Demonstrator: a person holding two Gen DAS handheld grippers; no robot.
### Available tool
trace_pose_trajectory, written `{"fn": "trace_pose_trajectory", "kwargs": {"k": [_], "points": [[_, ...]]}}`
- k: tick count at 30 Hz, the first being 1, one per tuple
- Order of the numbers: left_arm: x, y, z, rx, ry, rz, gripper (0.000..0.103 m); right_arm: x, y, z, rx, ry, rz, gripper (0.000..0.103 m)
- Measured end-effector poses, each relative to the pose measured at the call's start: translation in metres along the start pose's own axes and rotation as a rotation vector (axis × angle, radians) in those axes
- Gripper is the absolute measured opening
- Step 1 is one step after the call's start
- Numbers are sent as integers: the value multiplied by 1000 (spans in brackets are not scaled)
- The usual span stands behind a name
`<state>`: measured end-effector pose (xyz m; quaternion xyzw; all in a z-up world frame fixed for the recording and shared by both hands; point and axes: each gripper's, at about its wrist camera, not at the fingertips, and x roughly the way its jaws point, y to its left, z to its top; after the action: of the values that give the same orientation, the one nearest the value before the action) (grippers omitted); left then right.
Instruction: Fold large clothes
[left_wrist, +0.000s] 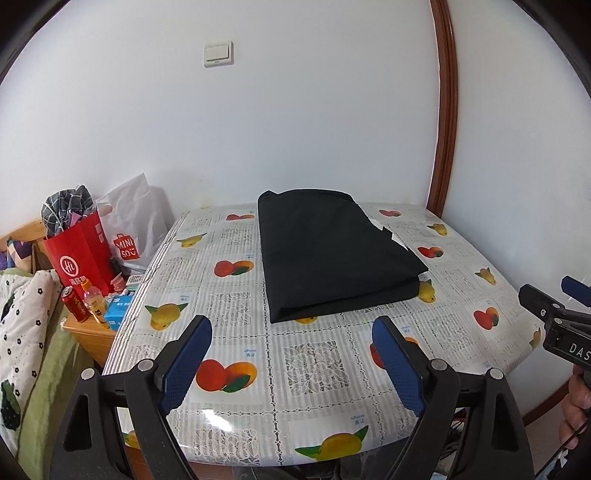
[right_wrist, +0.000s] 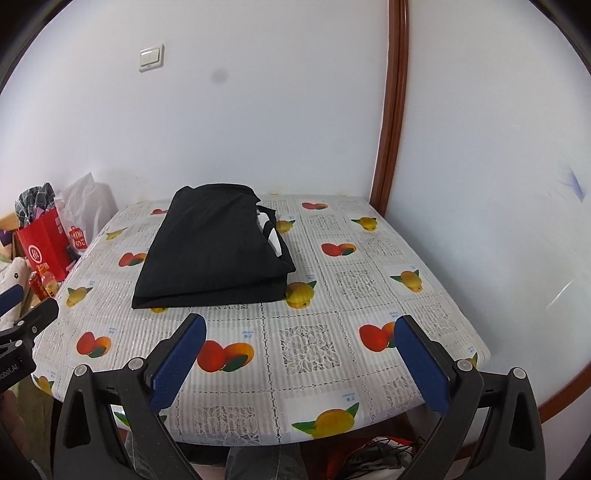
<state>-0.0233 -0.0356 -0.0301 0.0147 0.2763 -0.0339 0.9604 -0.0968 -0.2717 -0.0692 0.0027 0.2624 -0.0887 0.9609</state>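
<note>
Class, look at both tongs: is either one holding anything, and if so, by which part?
Nothing is held. The left tongs and right tongs are open, apart from the folded black garment.

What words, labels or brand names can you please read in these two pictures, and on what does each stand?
"MINI SOU": white plastic bag, on its red logo.
"HL": red paper bag, in a white circle; the characters below are too blurred to read.
"DAS": the right tongs, cut off by the picture edge.
"obot.AI": the left tongs, also cut off.
Red can, bottle, blue box, tablecloth print: too small to read.
</note>
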Motion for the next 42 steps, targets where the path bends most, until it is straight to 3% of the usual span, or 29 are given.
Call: {"fn": "trace_pose_trajectory", "kwargs": {"k": [42], "points": [[-5,-3,2,-6,-2,-11,88,-7,-6,-1,10,-8,-10,100]]}}
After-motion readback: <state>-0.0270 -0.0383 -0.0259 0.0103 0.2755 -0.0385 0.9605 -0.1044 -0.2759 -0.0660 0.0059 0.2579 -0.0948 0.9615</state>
